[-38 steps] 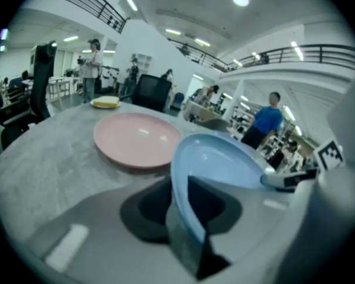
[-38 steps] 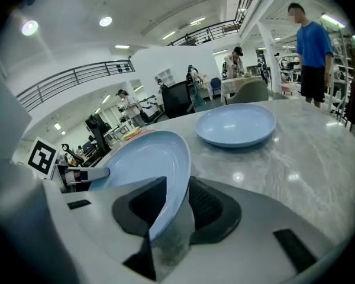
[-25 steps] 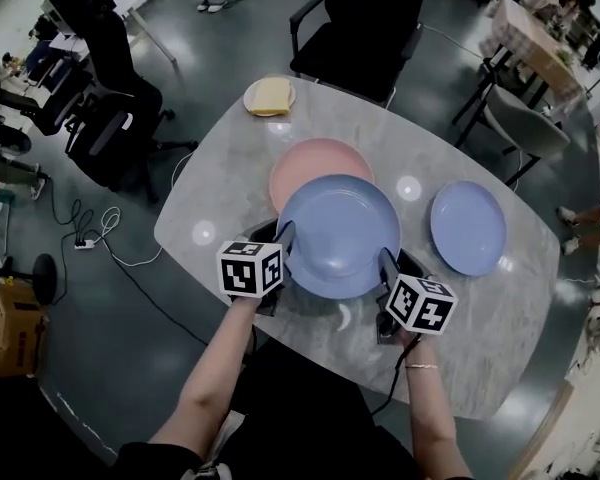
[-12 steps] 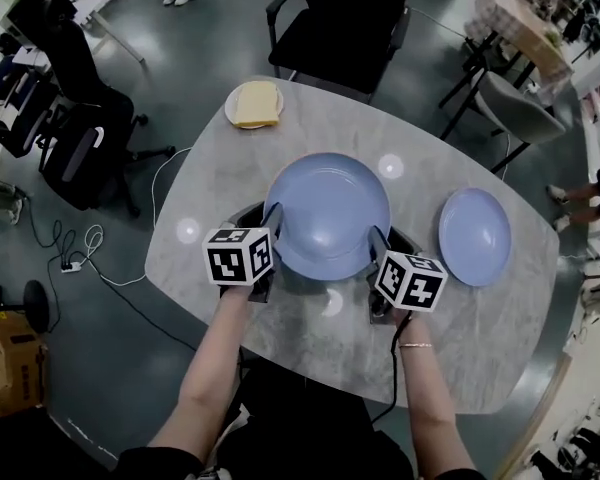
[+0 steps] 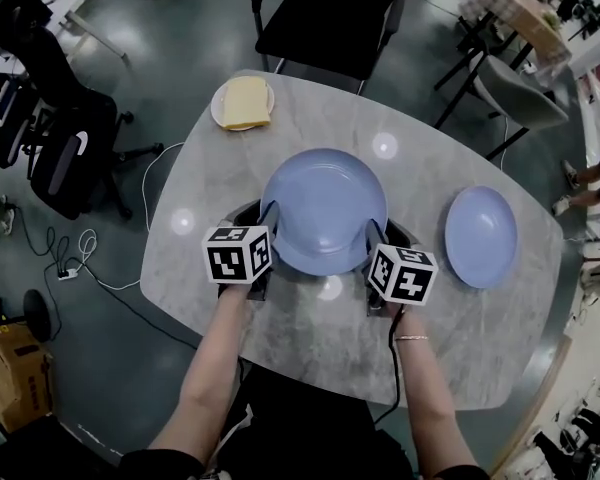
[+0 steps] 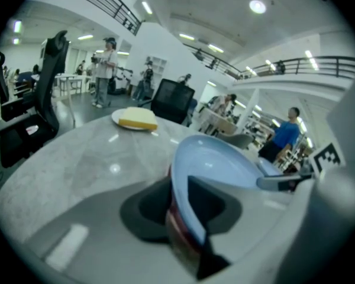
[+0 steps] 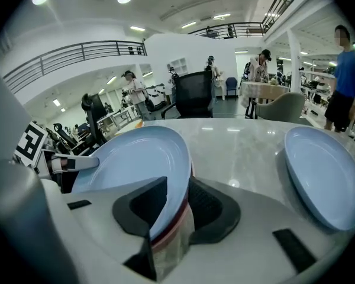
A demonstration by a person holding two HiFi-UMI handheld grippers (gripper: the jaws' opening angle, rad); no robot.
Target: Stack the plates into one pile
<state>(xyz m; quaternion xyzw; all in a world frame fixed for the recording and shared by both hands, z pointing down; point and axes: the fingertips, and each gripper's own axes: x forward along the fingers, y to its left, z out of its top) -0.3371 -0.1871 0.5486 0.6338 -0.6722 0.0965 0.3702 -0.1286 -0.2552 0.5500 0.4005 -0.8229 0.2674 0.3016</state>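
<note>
A large blue plate (image 5: 325, 208) lies level over the middle of the grey table (image 5: 280, 318), held by both grippers at its near rim. My left gripper (image 5: 270, 220) is shut on the rim's left side and my right gripper (image 5: 372, 238) grips its right side, jaws closing. Seen from the left gripper view, the blue plate (image 6: 219, 164) runs between the jaws of the left gripper (image 6: 178, 200), with a pink plate's edge (image 6: 173, 210) just beneath it. From the right gripper view, the same plate (image 7: 136, 158) sits between that gripper's jaws (image 7: 171, 200). The blue plate hides the pink plate from the head view.
A second, smaller blue plate (image 5: 480, 236) lies on the table to the right, also in the right gripper view (image 7: 322, 176). A small plate with a yellow slab (image 5: 243, 103) sits at the far left corner. A black chair (image 5: 330, 13) stands behind the table. People stand in the background.
Both grippers carried the blue plate forward over the pink plate, which showed behind it a second ago and is now covered. The plate sits lower.
</note>
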